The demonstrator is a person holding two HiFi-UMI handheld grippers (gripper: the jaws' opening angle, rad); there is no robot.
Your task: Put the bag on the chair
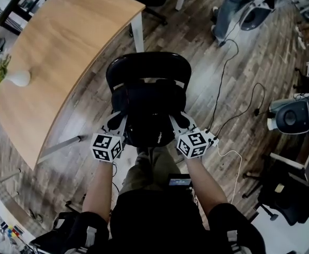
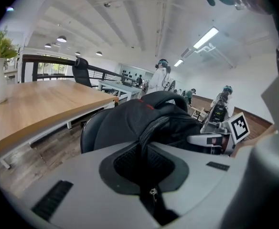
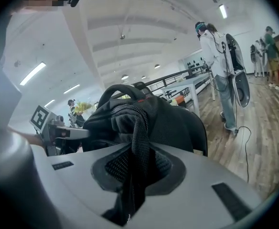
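A black backpack [image 1: 146, 112] rests on the seat of a black office chair [image 1: 148, 65], against its curved backrest. My left gripper [image 1: 116, 121] is shut on the bag's left side, pinching a zippered seam of the bag [image 2: 151, 128]. On the bag's right side my right gripper [image 1: 180, 121] is shut on a mesh strap [image 3: 138, 142]. The backpack [image 3: 144, 113] fills the middle of the right gripper view, with the chair back [image 3: 197, 123] behind it. Each gripper shows in the other's view, beside the bag.
A long wooden table [image 1: 59, 57] with a white vase [image 1: 18, 78] stands left of the chair. Cables [image 1: 234, 120] run over the wood floor at the right, near grey machines [image 1: 294, 115] and another black chair [image 1: 287, 194]. People stand further back in the room [image 3: 218, 51].
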